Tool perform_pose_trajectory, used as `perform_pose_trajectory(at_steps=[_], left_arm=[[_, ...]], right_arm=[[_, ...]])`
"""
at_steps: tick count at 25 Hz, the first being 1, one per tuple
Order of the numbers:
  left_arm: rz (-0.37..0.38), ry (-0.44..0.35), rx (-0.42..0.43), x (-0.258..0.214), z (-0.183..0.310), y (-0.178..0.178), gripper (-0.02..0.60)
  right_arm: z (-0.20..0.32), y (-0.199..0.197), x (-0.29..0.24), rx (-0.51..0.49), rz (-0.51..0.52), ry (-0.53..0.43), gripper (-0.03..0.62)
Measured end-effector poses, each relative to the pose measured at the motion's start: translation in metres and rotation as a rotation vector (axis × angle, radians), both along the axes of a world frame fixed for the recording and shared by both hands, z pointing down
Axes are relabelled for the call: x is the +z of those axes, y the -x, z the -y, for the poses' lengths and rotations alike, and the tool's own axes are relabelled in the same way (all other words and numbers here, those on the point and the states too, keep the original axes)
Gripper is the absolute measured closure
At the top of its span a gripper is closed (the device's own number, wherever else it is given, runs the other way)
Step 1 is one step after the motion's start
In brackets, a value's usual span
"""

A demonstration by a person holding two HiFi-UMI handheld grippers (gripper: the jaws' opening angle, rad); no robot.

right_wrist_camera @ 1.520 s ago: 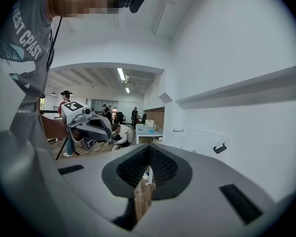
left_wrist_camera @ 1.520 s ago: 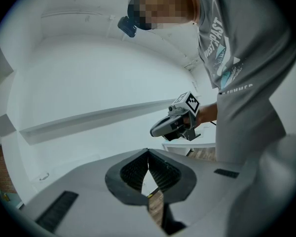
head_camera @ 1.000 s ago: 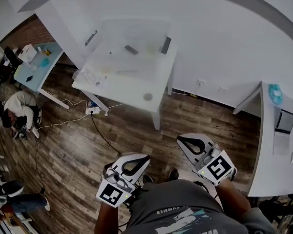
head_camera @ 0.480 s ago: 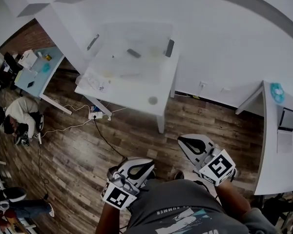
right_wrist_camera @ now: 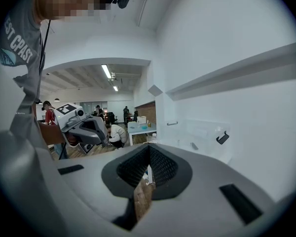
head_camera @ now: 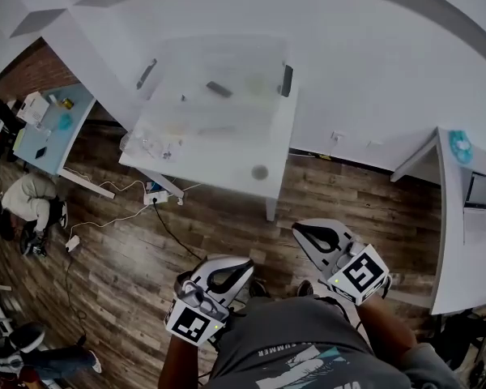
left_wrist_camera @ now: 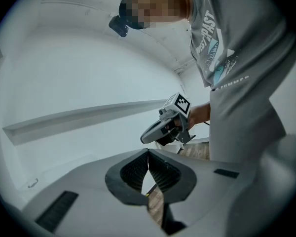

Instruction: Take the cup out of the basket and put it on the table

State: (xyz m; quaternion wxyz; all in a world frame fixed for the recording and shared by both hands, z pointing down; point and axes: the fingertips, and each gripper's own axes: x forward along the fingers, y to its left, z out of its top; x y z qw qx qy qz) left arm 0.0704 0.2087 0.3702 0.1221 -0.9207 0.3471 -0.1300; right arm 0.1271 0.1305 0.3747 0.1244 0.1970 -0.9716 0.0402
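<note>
The cup cannot be told apart from the contents of the translucent, box-shaped plastic basket [head_camera: 227,67]. Only a short dark bar [head_camera: 219,89] and faint pale shapes are made out through its walls. The basket is set on the far part of a white rectangular table [head_camera: 227,164], well ahead of both sets of fingertips. One black handle-like piece [head_camera: 287,80] is seen at its right wall and another [head_camera: 147,74] at its left. A small round grey disc [head_camera: 260,172] lies on the bare near corner of the table, the part nearest the fingers, though well apart from them.

The left gripper [head_camera: 245,264], white-shelled with black ribbed pads, is held low before the person's grey T-shirt [head_camera: 292,351]. In the left gripper view its fingers are pressed together at the tips, with nothing between them. The right gripper [head_camera: 300,230] is held near it, slightly further forward, and its fingers are likewise closed tip to tip on nothing.

Dark wooden plank floor [head_camera: 146,250] is seen under both sets of fingertips and between them and the table. Well off to the left of the left fingers a light-blue desk [head_camera: 44,128] is seen, with a crouching person [head_camera: 32,197] near it. Out to the right of the right fingers a second white desk [head_camera: 454,250] bears a laptop [head_camera: 475,193].
</note>
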Motion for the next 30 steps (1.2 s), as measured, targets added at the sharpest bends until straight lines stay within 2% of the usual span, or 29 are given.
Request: perform_pose_trajectory(at_steps=[8, 12, 19, 24, 30], left_arm=[[0.011, 0.048, 0.06, 0.006, 0.032, 0.042, 0.572], [0.007, 0.069, 0.033, 0.008, 0.062, 0.048, 0.572], [-0.02, 0.067, -0.057, 0.002, 0.118, 0.019, 0.572], [0.003, 0.06, -0.105, -0.001, 0.158, -0.002, 0.572], [0.004, 0.068, -0.16, 0.001, 0.188, -0.02, 0.572]], right_arm=[[0.039, 0.031, -0.009, 0.047, -0.01, -0.046, 0.583], [0.062, 0.031, -0.008, 0.038, -0.003, -0.036, 0.583], [0.117, 0.004, -0.004, -0.016, -0.014, -0.019, 0.583], [0.16, -0.012, -0.013, -0.067, 0.031, -0.057, 0.583], [0.195, -0.025, -0.008, -0.104, 0.043, -0.045, 0.582]])
